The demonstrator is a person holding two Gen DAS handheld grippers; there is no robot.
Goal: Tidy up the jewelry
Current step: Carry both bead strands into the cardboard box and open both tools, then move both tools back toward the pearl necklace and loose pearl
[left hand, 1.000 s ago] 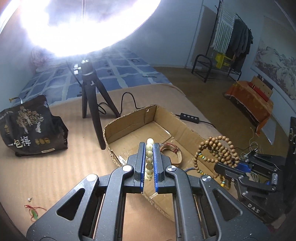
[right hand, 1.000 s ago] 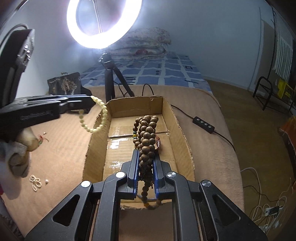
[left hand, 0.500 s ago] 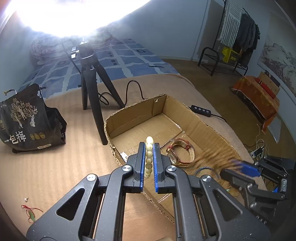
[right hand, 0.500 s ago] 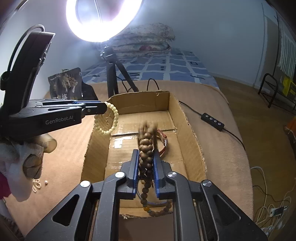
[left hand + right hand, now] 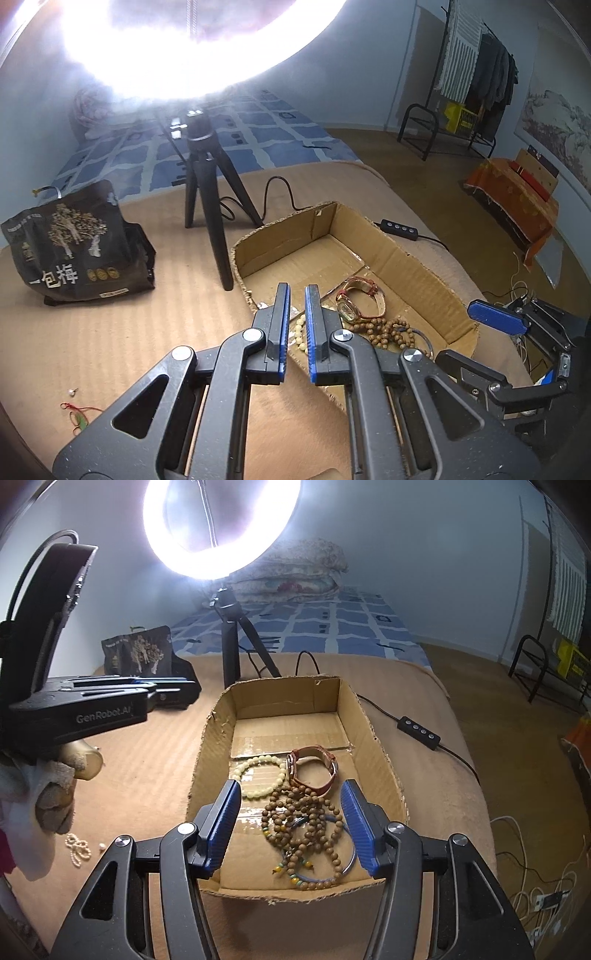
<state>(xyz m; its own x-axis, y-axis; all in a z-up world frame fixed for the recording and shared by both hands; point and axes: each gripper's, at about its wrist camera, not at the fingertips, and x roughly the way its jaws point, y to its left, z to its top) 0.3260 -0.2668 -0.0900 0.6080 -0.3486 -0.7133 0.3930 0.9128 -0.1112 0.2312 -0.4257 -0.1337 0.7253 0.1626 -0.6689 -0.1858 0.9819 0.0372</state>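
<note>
An open cardboard box (image 5: 384, 771) (image 5: 424, 269) lies on the brown bed cover. In it lie a cream bead bracelet (image 5: 260, 775) (image 5: 300, 332), a brown-strap watch (image 5: 314, 771) (image 5: 360, 301), a heap of brown wooden beads (image 5: 303, 819) (image 5: 384, 330) and a blue bangle (image 5: 347, 864). My right gripper (image 5: 291, 823) is wide open and empty above the wooden beads. My left gripper (image 5: 296, 325) is slightly open and empty at the box's left wall, over the cream bracelet; it shows at the left in the right wrist view (image 5: 166, 694).
A ring light on a black tripod (image 5: 210, 206) (image 5: 231, 653) stands behind the box. A black printed bag (image 5: 77, 247) sits left. A cable remote (image 5: 419, 733) lies right of the box. A pearl string (image 5: 77, 849) and a red-green cord (image 5: 77, 413) lie on the cover at left.
Both grippers have opened. The cream bracelet dropped from the left one into the box, and the wooden beads dropped from the right one into the box.
</note>
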